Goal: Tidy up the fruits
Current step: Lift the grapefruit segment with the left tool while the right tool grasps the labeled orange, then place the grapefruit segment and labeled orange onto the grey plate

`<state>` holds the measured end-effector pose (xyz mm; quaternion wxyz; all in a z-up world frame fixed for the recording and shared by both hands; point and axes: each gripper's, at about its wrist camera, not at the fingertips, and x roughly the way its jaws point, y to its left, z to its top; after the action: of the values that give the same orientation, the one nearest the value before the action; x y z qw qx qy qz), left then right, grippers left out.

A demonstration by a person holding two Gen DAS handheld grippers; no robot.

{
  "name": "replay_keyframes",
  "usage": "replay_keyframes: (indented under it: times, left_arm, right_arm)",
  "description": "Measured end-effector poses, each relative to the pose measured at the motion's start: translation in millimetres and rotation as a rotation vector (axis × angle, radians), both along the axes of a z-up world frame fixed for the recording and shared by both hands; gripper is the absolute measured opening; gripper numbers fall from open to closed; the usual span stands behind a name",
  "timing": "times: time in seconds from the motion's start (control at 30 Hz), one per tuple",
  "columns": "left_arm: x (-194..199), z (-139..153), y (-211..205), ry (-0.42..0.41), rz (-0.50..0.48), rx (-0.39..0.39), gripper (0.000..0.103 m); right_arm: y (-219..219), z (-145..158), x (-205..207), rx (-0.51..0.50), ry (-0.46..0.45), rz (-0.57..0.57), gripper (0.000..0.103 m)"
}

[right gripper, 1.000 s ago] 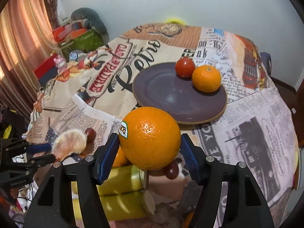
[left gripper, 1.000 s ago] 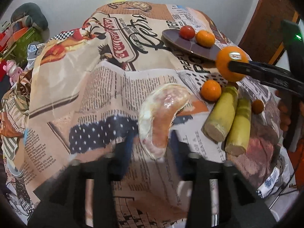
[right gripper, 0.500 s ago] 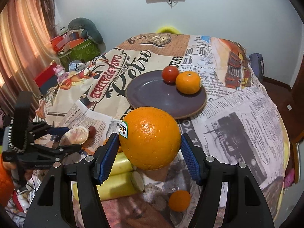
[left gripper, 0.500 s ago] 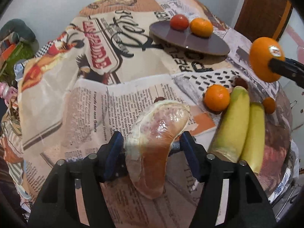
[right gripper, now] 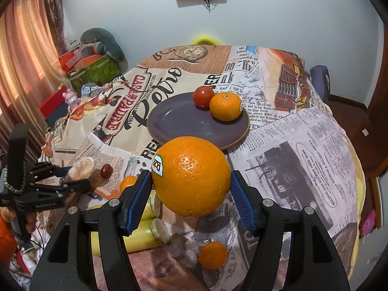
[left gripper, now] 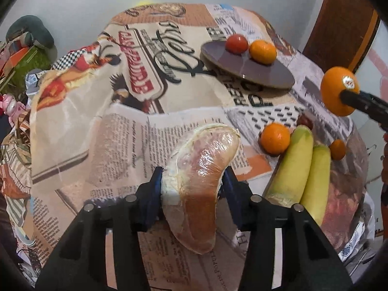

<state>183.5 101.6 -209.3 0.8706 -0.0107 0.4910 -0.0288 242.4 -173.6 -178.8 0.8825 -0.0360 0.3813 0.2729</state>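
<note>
My left gripper [left gripper: 192, 181] is shut on a plastic-wrapped pomelo wedge [left gripper: 201, 177], held above the table's near left side; it also shows in the right wrist view [right gripper: 81, 167]. My right gripper [right gripper: 191, 181] is shut on a large stickered orange [right gripper: 191, 175], held above the front of the table; the orange shows at the right of the left wrist view [left gripper: 338, 94]. A purple plate [right gripper: 184, 121] at mid table holds a tomato [right gripper: 203, 96] and a mandarin [right gripper: 225, 106].
On the newspaper-print cloth lie two green-yellow bananas [left gripper: 300, 169], a mandarin [left gripper: 275, 138], a small orange [right gripper: 213, 254] and a dark round fruit [right gripper: 106, 171]. Boxes and toys [right gripper: 84, 65] stand beyond the table's left edge.
Both grippers have lifted with their fruit. The right gripper has pulled back from the plate, which looks smaller and farther. The pomelo wedge sits higher above the cloth.
</note>
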Motion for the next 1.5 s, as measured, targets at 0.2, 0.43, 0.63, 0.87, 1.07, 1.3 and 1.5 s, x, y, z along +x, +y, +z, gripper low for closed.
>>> replay_keyframes:
  times: [0.2,0.43,0.63,0.87,1.07,1.3,1.5]
  left_arm:
    - [8.6,24.6,0.4,-0.062,0.013,-0.013,0.048]
    - [35.2,51.8,-7.8,-0.144,0.015,-0.037,0.048]
    - [63.5,69.9,-17.5,-0.196,0.001,-0.051,0.048]
    - [95.4,79.8,-26.5,-0.231,-0.015,-0.065,0.048]
    - [124.5,77.5,-28.4,-0.233,-0.016,-0.069,0.048]
    - [153.9,62.4,-25.5,-0.211,0.010,-0.085,0.048]
    - [177.7,47.5,-27.7,-0.185,0.005,-0.093,0.048]
  right_arm:
    - [-3.0,9.1,8.2,-0.002,-0.031,-0.011,0.062]
    - [-4.5,18.4,23.3,0.001,-0.059,-0.026,0.062]
    - [-4.3,25.0,40.8,0.005,-0.081,-0.034,0.062]
    - [2.8,27.5,61.7,0.001,-0.098,-0.025,0.062]
    - [16.8,25.4,76.7,-0.006,-0.106,0.002,0.062]
    - [34.6,15.9,95.8,-0.025,-0.102,0.032,0.062]
    - [40.1,3.3,107.9,-0.038,-0.081,0.041,0.062]
